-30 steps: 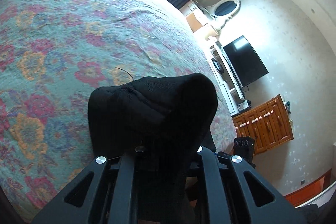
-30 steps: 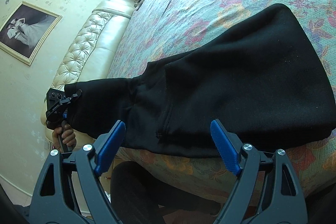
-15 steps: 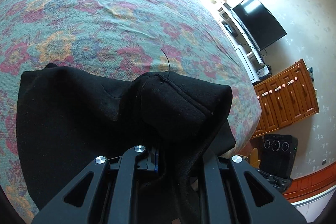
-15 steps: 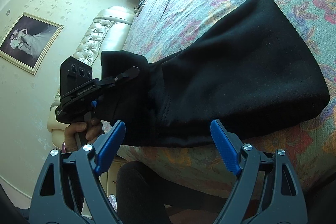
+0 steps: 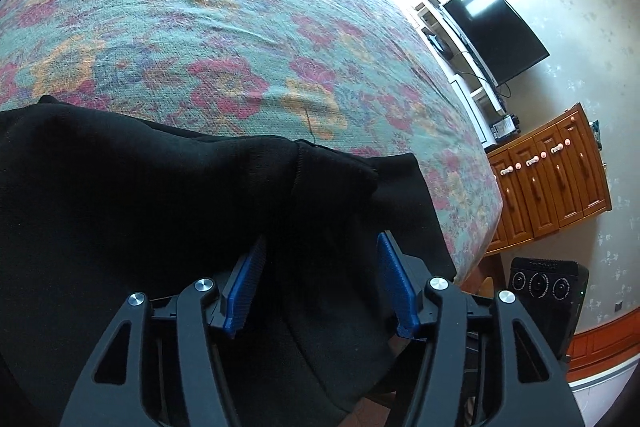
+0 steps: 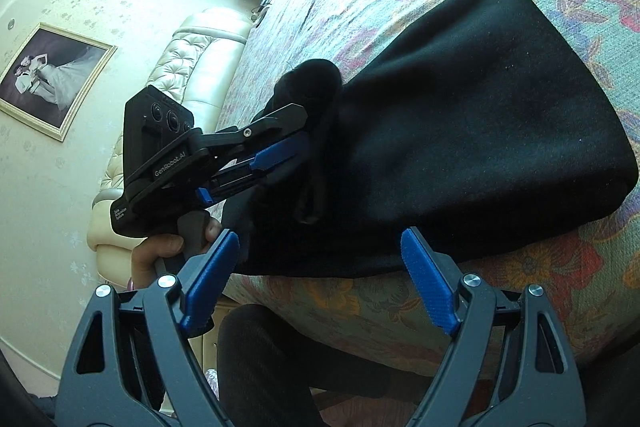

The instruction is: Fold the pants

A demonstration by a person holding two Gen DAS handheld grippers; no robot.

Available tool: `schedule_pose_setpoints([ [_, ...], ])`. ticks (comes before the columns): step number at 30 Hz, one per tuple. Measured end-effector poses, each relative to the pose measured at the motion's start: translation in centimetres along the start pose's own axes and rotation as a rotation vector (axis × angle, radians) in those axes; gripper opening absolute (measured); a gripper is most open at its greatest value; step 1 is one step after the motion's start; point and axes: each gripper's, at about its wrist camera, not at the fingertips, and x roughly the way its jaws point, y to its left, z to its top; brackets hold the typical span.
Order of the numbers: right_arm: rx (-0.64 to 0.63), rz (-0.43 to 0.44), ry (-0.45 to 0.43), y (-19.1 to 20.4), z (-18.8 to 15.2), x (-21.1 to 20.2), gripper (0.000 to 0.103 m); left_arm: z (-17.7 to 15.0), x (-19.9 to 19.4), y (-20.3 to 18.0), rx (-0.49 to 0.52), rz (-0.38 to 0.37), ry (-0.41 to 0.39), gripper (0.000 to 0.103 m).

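Black pants (image 6: 480,131) lie folded on the flowered bedspread (image 5: 240,27) at the bed's near edge, and fill the lower left of the left wrist view (image 5: 140,195). My left gripper (image 5: 320,267) is open, its blue pads (image 5: 244,275) apart, with a bunched pants end lying between them. It also shows in the right wrist view (image 6: 292,143), jaws apart at that bunched end. My right gripper (image 6: 316,271) is open and empty, held off the bed's edge just below the pants.
A cream tufted sofa (image 6: 180,59) stands beyond the bed's left side. A TV (image 5: 496,31), a wooden cabinet (image 5: 556,175) and a black heater (image 5: 548,291) stand off the bed's far end. My dark-clad leg (image 6: 288,367) is below the bed's edge.
My left gripper carried the pants end across onto the rest of the pants on the bed, then opened. The right gripper stayed open and hardly moved.
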Motion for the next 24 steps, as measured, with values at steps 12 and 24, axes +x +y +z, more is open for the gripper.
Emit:
schedule_pose_setpoints([
  [12, -0.026, -0.043, -0.048, 0.5, 3.2, -0.5, 0.084, -3.2, -9.8, 4.4, -0.063, 0.071, -0.222, 0.073],
  [24, -0.095, -0.184, 0.061, 1.9, 6.0, 6.8, 0.091, -9.0, -12.1, 17.6, -0.481, 0.079, -0.332, 0.089],
])
